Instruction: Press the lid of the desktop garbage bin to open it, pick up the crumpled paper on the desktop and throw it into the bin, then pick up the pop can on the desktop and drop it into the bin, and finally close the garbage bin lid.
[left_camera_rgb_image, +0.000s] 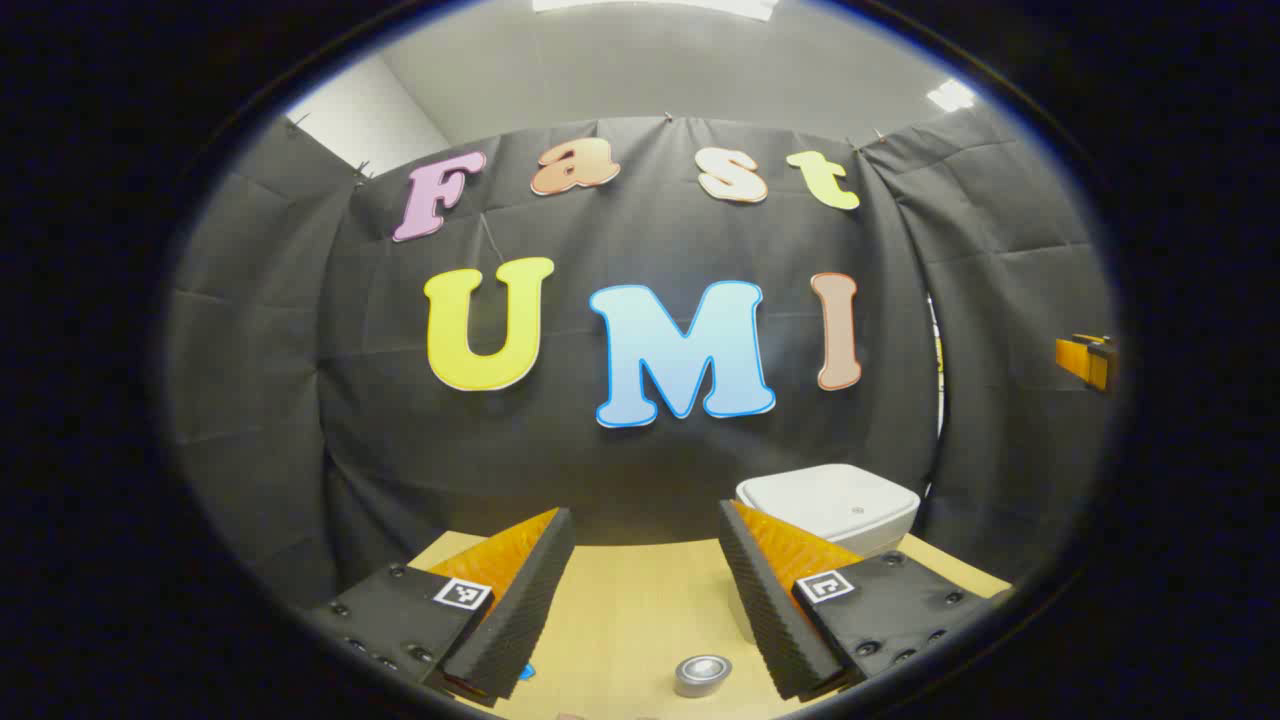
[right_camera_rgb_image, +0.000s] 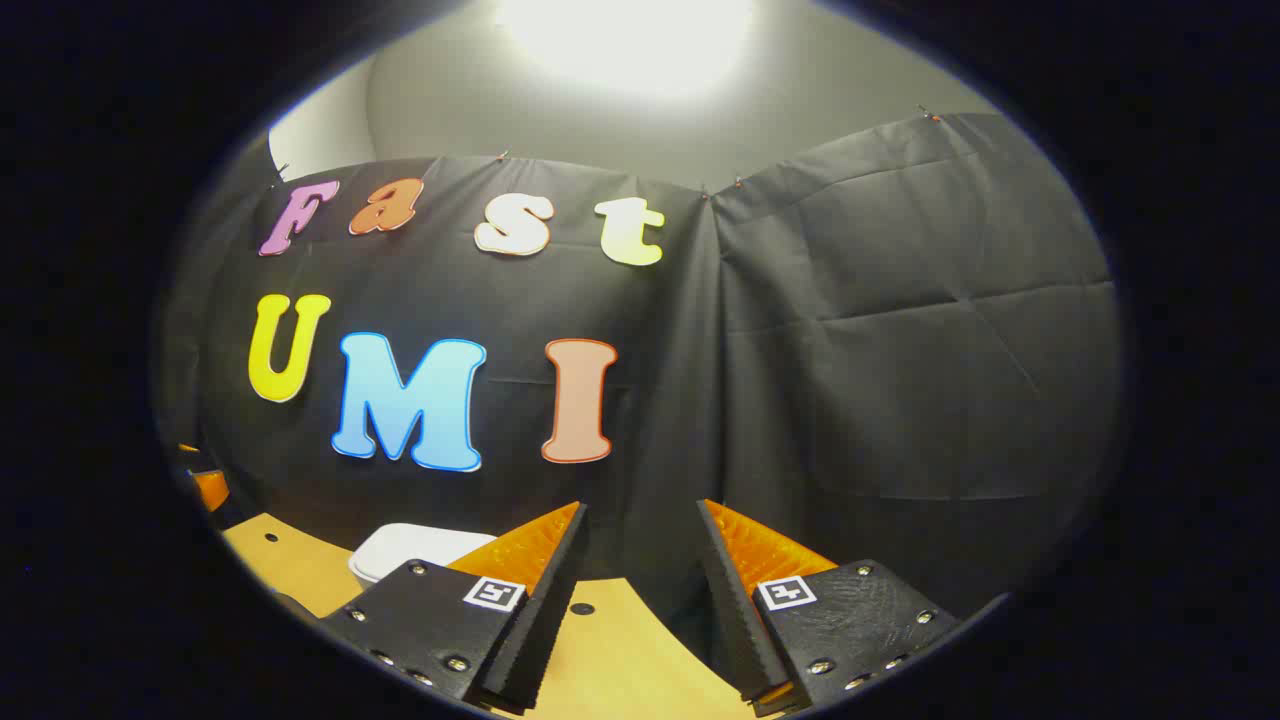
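L gripper (left_camera_rgb_image: 645, 560) sits at the bottom centre of the left gripper view, jaws spread wide w/ nothing between them; same for the R gripper (right_camera_rgb_image: 640, 560) at the bottom centre of the right gripper view, parted and empty; both are held up off the desk, pointing at the booth wall.

Outward from the L gripper: pop can (left_camera_rgb_image: 702, 675) stands upright on the desktop (left_camera_rgb_image: 640, 610) at lower centre, seen top-on, just inside the right-hand finger; garbage bin (left_camera_rgb_image: 830, 505) is at centre right, behind that finger's tip, near the back of the desk by the wall; its lid lies flat, so it looks closed. In the right gripper view the bin (right_camera_rgb_image: 410, 548) is at lower left, partly behind the left-hand finger. A small blue bit peeks out at the bottom left by the L finger; can't tell what it is. Crumpled paper: can't place it.

Progress, as I read it: nothing done yet; lid unpressed, can not yet binned; all four steps left, lid press first.
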